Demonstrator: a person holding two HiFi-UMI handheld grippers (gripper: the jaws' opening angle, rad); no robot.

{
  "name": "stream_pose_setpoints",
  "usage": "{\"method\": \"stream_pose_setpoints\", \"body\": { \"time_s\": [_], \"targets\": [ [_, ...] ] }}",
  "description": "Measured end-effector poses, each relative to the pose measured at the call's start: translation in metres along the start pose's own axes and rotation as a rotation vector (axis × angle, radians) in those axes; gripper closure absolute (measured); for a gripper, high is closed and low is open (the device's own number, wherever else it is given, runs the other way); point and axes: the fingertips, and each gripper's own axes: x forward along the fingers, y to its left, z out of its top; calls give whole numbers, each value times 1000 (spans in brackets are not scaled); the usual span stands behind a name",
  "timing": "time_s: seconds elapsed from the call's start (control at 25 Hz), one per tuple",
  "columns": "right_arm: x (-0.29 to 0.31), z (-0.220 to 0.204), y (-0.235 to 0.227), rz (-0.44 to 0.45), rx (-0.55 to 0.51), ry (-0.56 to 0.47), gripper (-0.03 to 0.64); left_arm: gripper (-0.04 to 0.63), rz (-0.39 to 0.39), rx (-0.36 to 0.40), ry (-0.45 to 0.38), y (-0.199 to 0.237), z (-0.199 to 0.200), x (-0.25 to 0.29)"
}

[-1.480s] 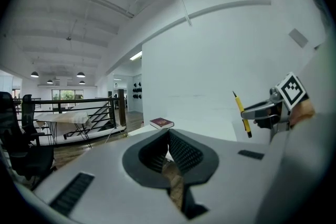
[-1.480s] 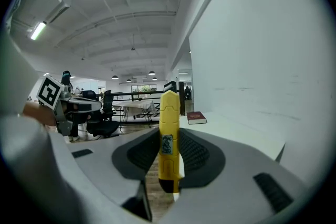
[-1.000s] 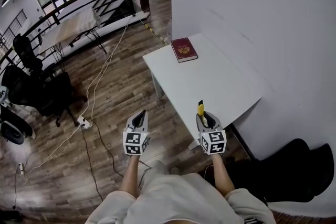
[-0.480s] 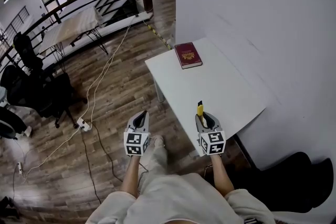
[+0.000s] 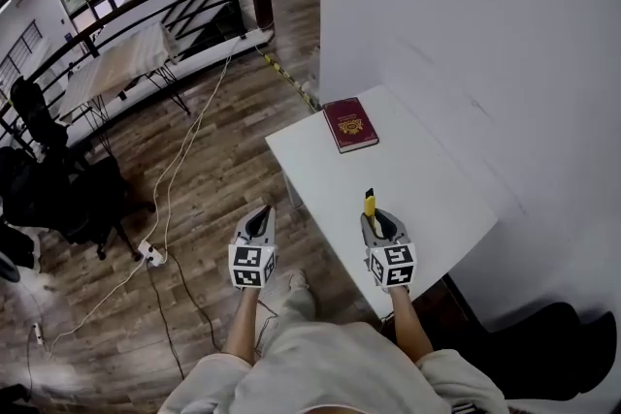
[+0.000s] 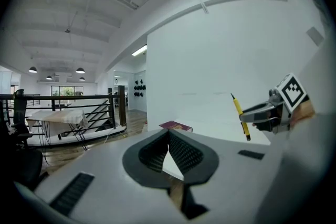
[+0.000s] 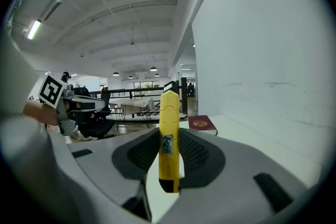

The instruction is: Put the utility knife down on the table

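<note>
A yellow utility knife (image 7: 169,139) stands upright between the jaws of my right gripper (image 7: 169,157), which is shut on it. In the head view the utility knife (image 5: 370,204) pokes up from the right gripper (image 5: 379,224) above the near end of the white table (image 5: 427,175). My left gripper (image 5: 257,223) hovers over the wooden floor, left of the table, with its jaws together and nothing between them. From the left gripper view (image 6: 169,153) the right gripper and the knife (image 6: 240,115) show at the right.
A dark red book (image 5: 349,124) lies at the table's far end, by the white wall (image 5: 466,24). Cables (image 5: 184,170) trail across the wooden floor. Black office chairs (image 5: 58,184) stand at the left, a railing (image 5: 116,10) and a folding table (image 5: 116,63) beyond.
Both grippers have come forward together toward the table. The right one with the knife now hangs over the table's near end rather than short of its edge.
</note>
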Motion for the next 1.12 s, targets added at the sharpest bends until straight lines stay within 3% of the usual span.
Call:
{"method": "stream_pose_setpoints", "body": {
  "time_s": [0.6, 1.12],
  "targets": [
    [147, 66, -31, -78, 17, -1, 505, 588, -59, 12, -16, 113, 49, 131],
    [209, 78, -54, -140, 29, 27, 505, 588, -110, 18, -15, 159, 59, 200]
  ]
}}
